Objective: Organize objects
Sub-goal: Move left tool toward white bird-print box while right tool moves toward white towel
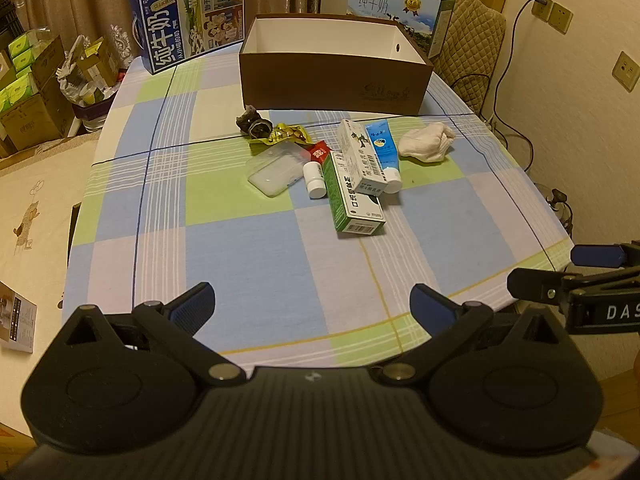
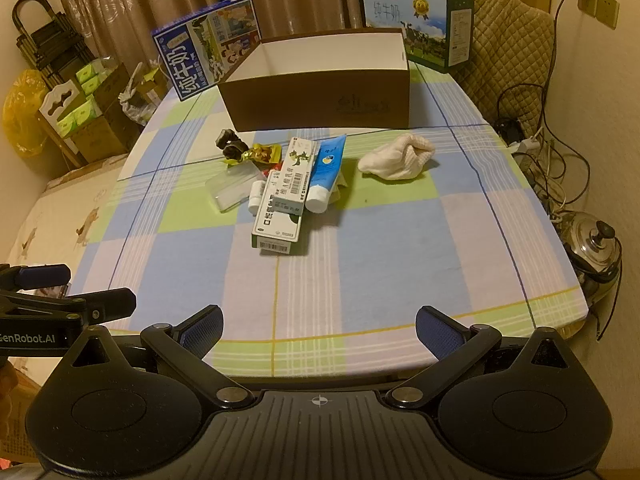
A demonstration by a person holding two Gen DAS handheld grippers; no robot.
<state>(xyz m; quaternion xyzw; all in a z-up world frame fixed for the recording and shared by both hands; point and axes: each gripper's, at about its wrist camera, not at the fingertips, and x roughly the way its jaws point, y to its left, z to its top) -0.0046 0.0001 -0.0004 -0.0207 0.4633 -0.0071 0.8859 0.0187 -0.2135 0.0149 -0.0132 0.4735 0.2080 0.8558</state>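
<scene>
A brown box (image 1: pixel 336 80) (image 2: pixel 320 100) with a white inside stands open at the far side of the checked tablecloth. In front of it lies a cluster: a green carton (image 1: pixel 352 196) (image 2: pixel 278 216), a white carton (image 1: pixel 358 156) (image 2: pixel 296 176) across it, a blue tube (image 1: pixel 386 148) (image 2: pixel 326 172), a small white bottle (image 1: pixel 314 178) (image 2: pixel 255 198), a clear plastic case (image 1: pixel 276 170) (image 2: pixel 232 190), a yellow snack packet (image 1: pixel 284 134) (image 2: pixel 266 152), a dark clip (image 1: pixel 252 122) (image 2: pixel 230 144) and a rolled white cloth (image 1: pixel 426 142) (image 2: pixel 396 158). My left gripper (image 1: pixel 312 304) and right gripper (image 2: pixel 318 326) both hover open over the near table edge, holding nothing.
Two milk cartons stand behind the box, a blue one (image 1: pixel 188 16) (image 2: pixel 208 60) at left and a light one (image 1: pixel 400 12) (image 2: pixel 420 24) at right. A padded chair (image 2: pixel 508 52), cables and a steel kettle (image 2: pixel 596 248) are at right. Cardboard boxes (image 1: pixel 28 92) are stacked at left.
</scene>
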